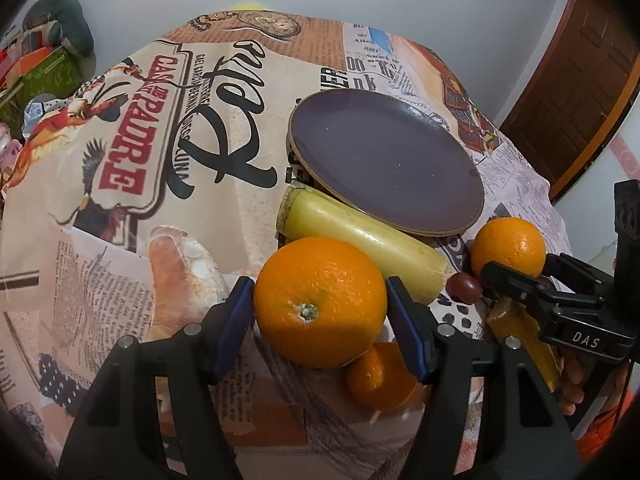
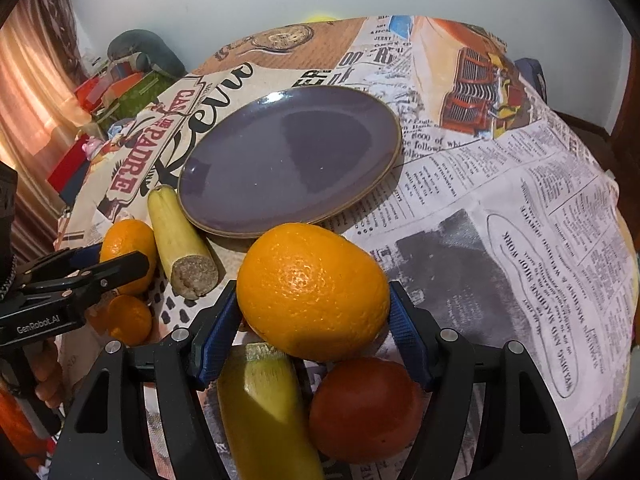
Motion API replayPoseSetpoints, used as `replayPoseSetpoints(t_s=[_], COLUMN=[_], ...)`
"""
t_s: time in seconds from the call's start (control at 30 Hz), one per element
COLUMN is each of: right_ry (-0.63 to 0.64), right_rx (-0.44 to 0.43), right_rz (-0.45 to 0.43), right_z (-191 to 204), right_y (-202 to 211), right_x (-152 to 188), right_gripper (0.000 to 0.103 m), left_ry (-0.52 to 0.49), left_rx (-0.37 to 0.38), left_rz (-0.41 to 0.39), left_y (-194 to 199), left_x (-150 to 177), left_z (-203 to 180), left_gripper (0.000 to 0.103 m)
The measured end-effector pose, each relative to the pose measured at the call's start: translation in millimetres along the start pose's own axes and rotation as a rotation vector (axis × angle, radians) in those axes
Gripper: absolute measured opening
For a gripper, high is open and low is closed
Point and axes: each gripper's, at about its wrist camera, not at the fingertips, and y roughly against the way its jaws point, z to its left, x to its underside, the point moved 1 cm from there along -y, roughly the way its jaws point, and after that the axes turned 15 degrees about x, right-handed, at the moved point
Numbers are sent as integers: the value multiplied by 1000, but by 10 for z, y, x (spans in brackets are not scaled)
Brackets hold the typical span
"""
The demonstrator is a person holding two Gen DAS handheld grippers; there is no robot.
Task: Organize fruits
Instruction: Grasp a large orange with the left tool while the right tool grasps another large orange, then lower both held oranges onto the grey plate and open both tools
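My left gripper is shut on a large orange, its blue pads against both sides. My right gripper is shut on another orange. Each shows in the other view: the right gripper with its orange, the left gripper with its orange. An empty purple plate lies just beyond both. Beside its near rim lies a pale cut banana piece. Under the grippers sit a small mandarin, a yellow banana and a red tomato.
A newspaper-print cloth covers the table. A small dark red fruit lies between the two grippers. Boxes and clutter stand beyond the table's left edge, a wooden door at the far right. A hand grips the right tool.
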Motion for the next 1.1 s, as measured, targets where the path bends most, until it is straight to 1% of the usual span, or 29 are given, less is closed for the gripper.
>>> replayPoseSetpoints(t_s=[0.27, 0.4, 0.5, 0.77, 1.1], right_ry=[-7, -13, -19, -24, -40], right_rx=[1, 2, -5, -1, 34], right_rz=[-2, -8, -24, -97, -197], right_z=[-1, 1, 0, 23, -47], right_y=[3, 43, 118, 375, 588], right_x=[-22, -37, -68, -210, -485], right_gripper=[66, 66, 66, 66, 66], left_ry=[-2, 0, 1, -31, -92], left_rx=[-11, -20, -28, -37, -53], left_rz=[-8, -23, -50, -123, -209], left_y=[17, 89, 184, 454, 672], left_x=[0, -25, -60, -238, -605], left_z=[-12, -16, -25, -120, -240], left_gripper=[64, 64, 64, 64, 64])
